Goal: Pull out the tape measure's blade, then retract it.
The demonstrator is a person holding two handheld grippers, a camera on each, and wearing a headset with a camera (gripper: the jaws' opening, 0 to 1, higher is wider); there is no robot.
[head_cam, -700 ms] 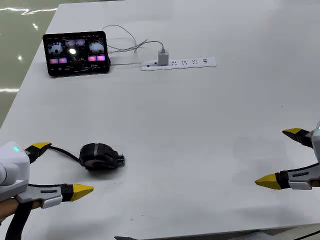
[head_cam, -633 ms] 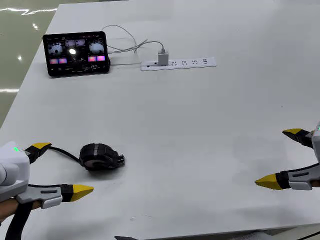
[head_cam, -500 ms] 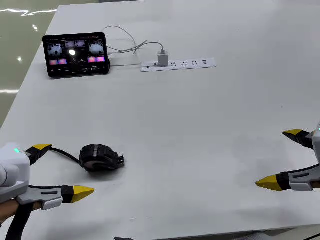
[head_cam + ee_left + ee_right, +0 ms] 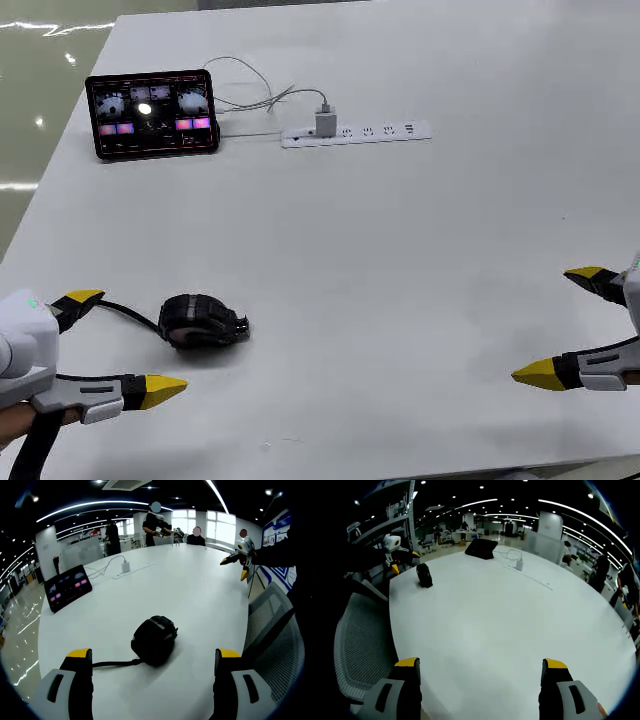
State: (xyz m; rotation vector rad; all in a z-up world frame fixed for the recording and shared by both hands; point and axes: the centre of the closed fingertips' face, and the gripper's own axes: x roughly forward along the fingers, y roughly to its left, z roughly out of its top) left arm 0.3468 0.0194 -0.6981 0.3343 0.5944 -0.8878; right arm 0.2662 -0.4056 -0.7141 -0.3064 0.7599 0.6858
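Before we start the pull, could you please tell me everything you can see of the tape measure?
The tape measure is a compact, rounded black case, matte and rubbery-looking, lying on the white table at the person's left. No blade is drawn out. A thin black strap trails from it toward the left gripper, whose open jaws point at the case without touching it. The case rests on the table alone.

Worktop (image 4: 400, 250): white and broad.
Tablet (image 4: 152, 113): dark, propped at the far left, screen lit with dials and pink tiles.
Power strip (image 4: 370, 131): white, flat, to the right of the tablet.
Charger (image 4: 326, 123): white, plugged into the strip's left end.
Cables (image 4: 255, 90): thin, looping between charger and tablet.
Chair (image 4: 360, 655): grey mesh, at the worktop's edge.
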